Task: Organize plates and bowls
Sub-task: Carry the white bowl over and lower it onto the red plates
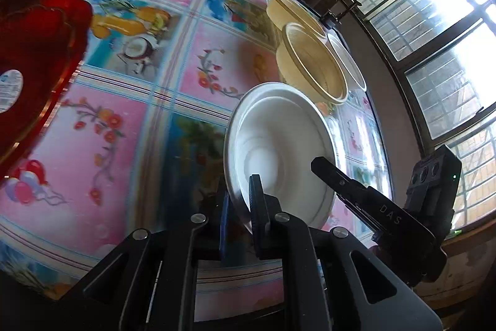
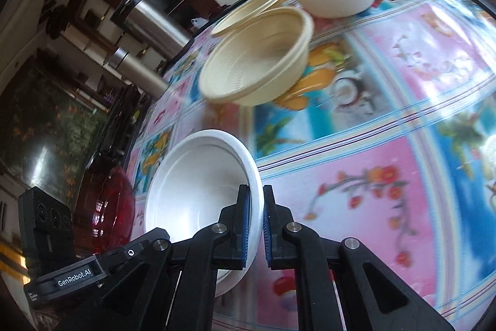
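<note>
Right wrist: white bowl between jaws.

Four bowls, one red plate

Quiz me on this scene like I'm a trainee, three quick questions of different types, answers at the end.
1. True or false: the white bowl lies flat on the table.
2. What colour is the plate? A red, B green, C blue.
3. Fill in: the left gripper and the right gripper each clamp the white bowl by its ____.

Key: 1 false, it is tilted and held up. 2 A. 3 rim.
</note>
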{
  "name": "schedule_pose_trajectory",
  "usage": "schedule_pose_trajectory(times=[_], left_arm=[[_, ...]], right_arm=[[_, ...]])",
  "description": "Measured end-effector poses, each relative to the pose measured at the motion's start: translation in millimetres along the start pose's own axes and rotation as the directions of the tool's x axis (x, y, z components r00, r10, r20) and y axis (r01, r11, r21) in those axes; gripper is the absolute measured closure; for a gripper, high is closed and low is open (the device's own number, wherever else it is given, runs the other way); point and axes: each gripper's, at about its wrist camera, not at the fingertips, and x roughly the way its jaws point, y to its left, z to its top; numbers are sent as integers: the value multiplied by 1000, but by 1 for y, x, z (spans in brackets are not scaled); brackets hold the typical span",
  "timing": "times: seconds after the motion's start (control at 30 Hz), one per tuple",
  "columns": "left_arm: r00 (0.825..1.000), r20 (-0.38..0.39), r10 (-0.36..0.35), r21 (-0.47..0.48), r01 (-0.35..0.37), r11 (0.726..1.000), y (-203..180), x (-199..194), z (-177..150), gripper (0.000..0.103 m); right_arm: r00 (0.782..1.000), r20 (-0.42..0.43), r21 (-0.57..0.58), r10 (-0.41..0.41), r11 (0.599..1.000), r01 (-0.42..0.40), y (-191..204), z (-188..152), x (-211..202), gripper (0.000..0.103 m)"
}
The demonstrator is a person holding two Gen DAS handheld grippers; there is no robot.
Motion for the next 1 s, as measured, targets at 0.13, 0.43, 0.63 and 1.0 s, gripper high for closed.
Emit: schedule_pose_trajectory(times=[0.13,0.43,0.63,1.0], left_arm=[[998,40,40,30,-41,999,4,-6,-4,93],[983,125,133,101,-146,984,-4,-13,-5,93],[964,208,165,137,-196,971,-8,-31,-3,93],[906,354,230,100,-282,954,5,-81,16,93]], right_arm=[[1000,-19,-29,6,1000,-6,13,-4,7,95],[999,-41,-54,12,998,-15,27,-14,11,95],[999,-22,-72,30,997,-31,37,-13,1,95],[996,7,-132,91,987,-89,78,-3,-10,95]])
